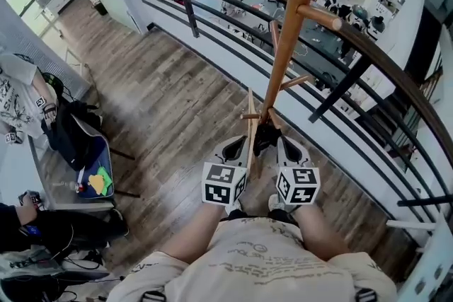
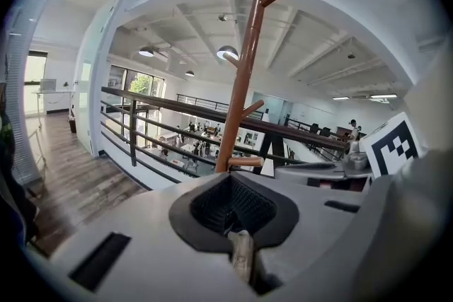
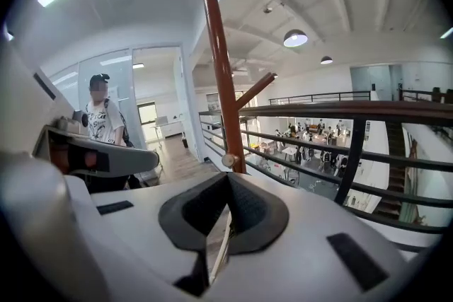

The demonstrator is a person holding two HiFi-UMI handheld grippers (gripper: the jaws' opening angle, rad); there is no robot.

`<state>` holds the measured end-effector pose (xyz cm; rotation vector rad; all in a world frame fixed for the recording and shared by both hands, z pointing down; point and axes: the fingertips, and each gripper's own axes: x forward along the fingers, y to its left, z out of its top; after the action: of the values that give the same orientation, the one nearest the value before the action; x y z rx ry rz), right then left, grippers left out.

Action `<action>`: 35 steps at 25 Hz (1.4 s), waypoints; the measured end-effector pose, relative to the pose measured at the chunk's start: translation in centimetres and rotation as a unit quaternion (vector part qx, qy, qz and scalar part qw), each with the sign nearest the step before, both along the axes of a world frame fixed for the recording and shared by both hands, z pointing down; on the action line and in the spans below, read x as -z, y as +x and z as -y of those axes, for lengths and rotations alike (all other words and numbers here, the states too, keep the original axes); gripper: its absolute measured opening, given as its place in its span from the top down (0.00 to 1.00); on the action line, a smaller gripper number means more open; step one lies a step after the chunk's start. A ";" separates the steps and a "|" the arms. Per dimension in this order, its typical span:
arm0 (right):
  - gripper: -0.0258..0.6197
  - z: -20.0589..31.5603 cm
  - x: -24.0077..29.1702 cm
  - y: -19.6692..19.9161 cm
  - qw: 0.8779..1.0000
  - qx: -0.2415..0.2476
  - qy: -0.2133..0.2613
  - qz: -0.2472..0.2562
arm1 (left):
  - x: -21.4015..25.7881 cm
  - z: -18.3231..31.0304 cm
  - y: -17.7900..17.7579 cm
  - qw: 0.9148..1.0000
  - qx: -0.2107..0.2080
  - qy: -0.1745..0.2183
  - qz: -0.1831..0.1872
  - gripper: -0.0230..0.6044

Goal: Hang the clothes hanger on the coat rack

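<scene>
Here we hold the wooden hanger with both claws, left gripper and right gripper each pinched tight on it, right beside the coat rack

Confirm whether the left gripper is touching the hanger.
Touching: in the left gripper view, the left gripper clamps the hanger, wood pinched between its closed jaws.

Two grippers held side by side in front of the body.
Both forearms reach forward and down. The left gripper and the right gripper sit close together, marker cubes facing the head. Each has its jaws closed on the thin wooden clothes hanger.
</scene>
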<state>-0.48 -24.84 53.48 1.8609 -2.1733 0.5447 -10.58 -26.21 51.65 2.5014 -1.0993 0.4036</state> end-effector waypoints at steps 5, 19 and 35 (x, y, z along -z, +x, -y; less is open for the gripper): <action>0.96 -1.0 4.1 1.9 0.999 -0.017 0.031 0.004 | 2.4 -0.2 0.9 1.000 0.000 0.013 -0.011 0.96; 0.96 -1.2 13.0 5.4 0.992 -0.033 0.121 0.000 | 9.0 0.0 3.3 0.996 -0.004 0.084 -0.017 0.96; 0.96 -0.3 12.3 6.1 0.994 -0.030 0.102 0.007 | 9.7 1.0 5.1 0.996 -0.014 0.082 -0.009 0.96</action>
<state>5.64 -24.57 41.14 2.0373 -2.2630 0.3587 -5.53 -27.21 41.91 2.6602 -1.1344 0.3092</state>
